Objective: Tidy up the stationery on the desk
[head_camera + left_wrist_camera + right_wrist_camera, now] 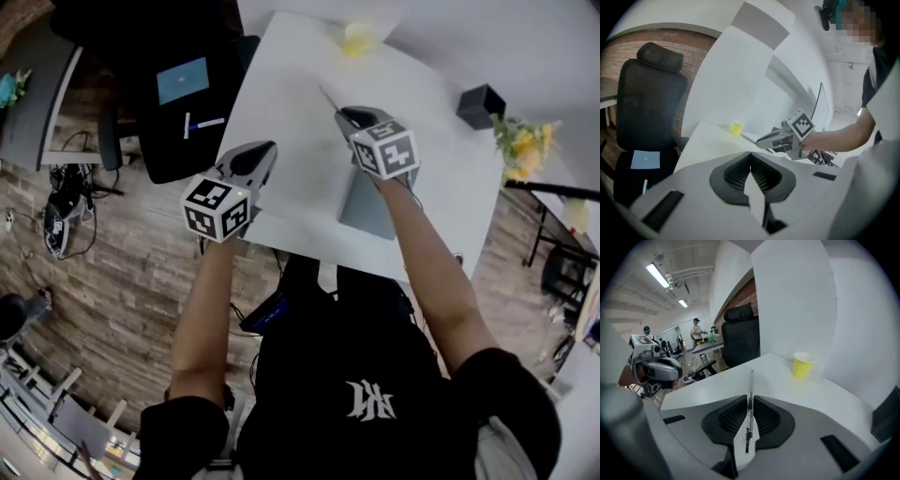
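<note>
Right gripper (750,401) grasps the pen (750,383) mid-barrel, tip toward 12 o'clock; it looks light, slick and likely to pivot. Left gripper (750,157) is clenched, empty.

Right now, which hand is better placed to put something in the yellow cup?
Right. The right gripper is clamped on a pen that points toward the yellow cup, over the desk. The left gripper is shut with nothing in it, nearer the desk's edge.

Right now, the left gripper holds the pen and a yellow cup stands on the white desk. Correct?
Not quite: the right gripper holds the pen, as the right gripper view shows. The yellow cup does stand on the white desk.
</note>
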